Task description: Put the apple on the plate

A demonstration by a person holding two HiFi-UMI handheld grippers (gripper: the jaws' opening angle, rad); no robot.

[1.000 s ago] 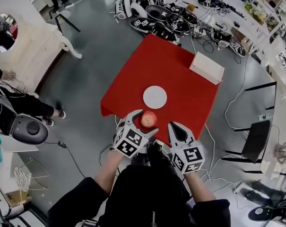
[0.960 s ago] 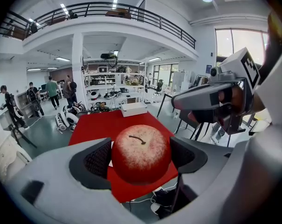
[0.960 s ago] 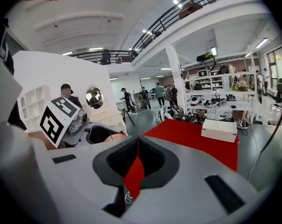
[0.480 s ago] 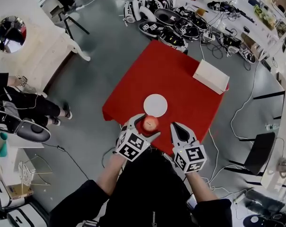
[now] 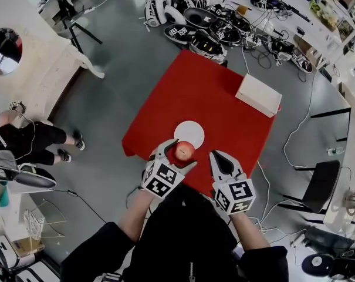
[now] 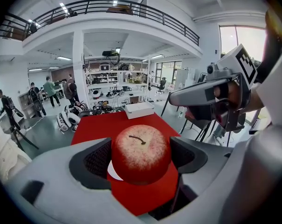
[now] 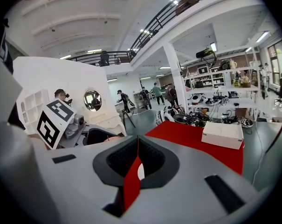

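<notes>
A red apple [image 5: 184,150] [image 6: 141,153] with a short brown stem sits clamped between the jaws of my left gripper [image 5: 178,155] [image 6: 141,157], held above the near edge of the red table [image 5: 215,93]. The round white plate [image 5: 189,132] lies on the cloth just beyond the apple; in the left gripper view a sliver of the plate [image 6: 113,171] shows under the fruit. My right gripper [image 5: 219,164] [image 7: 137,162] hovers to the right of the apple, its jaws pressed together with nothing between them.
A white box [image 5: 258,95] [image 7: 223,134] rests at the table's far right corner. Several helmets and cables [image 5: 206,25] lie on the floor beyond the table. A seated person's legs [image 5: 30,140] are at the left. A black chair [image 5: 310,178] stands at the right.
The left gripper has carried the apple slightly forward, so the apple now nearly touches the plate's near rim in the head view. The right gripper kept its place beside it.
</notes>
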